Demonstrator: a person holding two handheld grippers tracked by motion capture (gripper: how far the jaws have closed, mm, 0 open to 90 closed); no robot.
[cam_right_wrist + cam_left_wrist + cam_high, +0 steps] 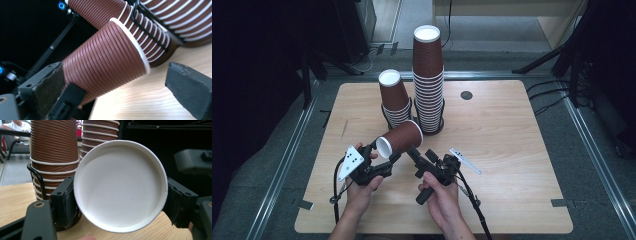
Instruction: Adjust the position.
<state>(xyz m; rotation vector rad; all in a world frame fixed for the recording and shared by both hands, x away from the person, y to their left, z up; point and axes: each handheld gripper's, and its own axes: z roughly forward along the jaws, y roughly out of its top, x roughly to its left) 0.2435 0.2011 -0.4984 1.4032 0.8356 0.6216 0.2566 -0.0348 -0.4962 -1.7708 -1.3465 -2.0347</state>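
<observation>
Two claws: left (388,159) grips the cup's (120,186) white base, right (414,152) gapes.

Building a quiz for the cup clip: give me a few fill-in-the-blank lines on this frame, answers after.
1. The left gripper is clamped on a brown paper ____ lying on its side.
2. The right gripper has its jaws ____, with nothing pressed between them.
3. Behind them, two cup stacks stand upside down; the taller stack is on the ____.

Missing words: cup; open; right
</observation>
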